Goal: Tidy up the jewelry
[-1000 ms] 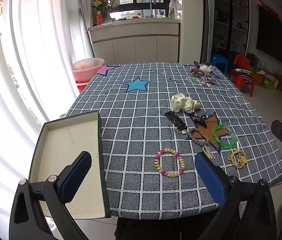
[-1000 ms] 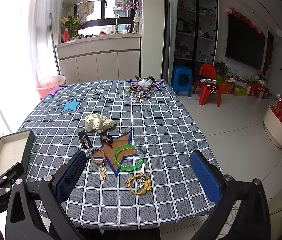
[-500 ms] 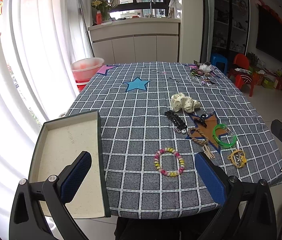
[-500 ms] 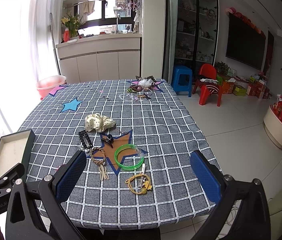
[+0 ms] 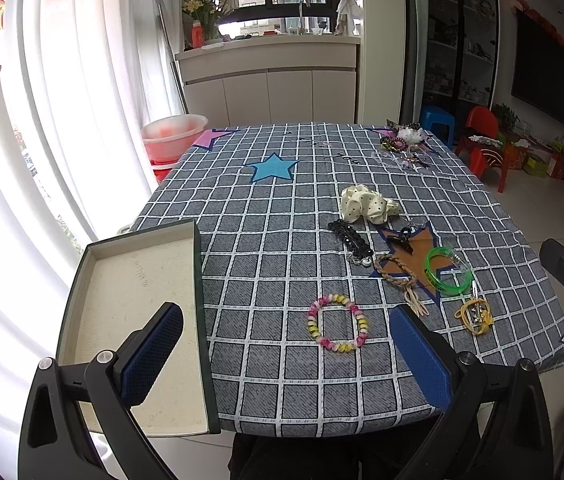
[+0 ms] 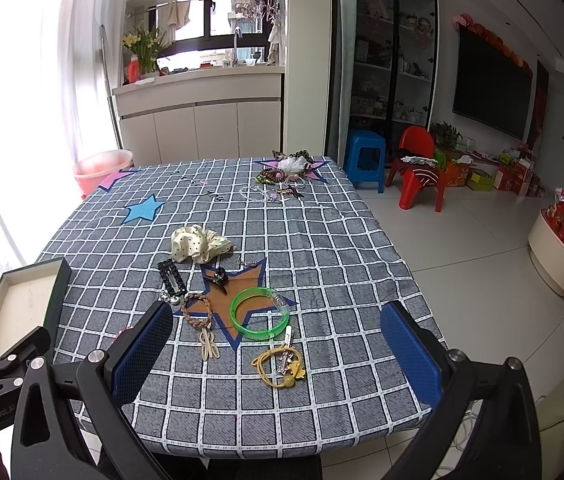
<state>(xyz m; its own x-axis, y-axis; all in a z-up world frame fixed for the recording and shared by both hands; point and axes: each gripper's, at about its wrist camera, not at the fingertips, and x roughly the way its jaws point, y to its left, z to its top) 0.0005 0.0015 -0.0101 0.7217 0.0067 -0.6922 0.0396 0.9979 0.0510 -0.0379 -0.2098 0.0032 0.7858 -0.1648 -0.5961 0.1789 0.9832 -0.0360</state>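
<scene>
An open tray-like box (image 5: pixel 134 312) with a dark rim and pale lining sits at the table's near left corner. A pink-and-yellow bead bracelet (image 5: pixel 337 323) lies ahead of my left gripper (image 5: pixel 282 354), which is open and empty above the front edge. A green bangle (image 6: pixel 259 313), a braided band (image 6: pixel 198 312), a yellow cord charm (image 6: pixel 280 365), black hair clips (image 6: pixel 171 277) and a cream scrunchie (image 6: pixel 198 243) lie near the brown star. My right gripper (image 6: pixel 276 354) is open and empty over the front edge.
More jewelry (image 6: pixel 282 180) is piled at the table's far right corner. A pink basin (image 5: pixel 174 136) stands beyond the far left corner. A blue stool (image 6: pixel 366 158) and a red chair (image 6: pixel 418 168) stand on the floor to the right.
</scene>
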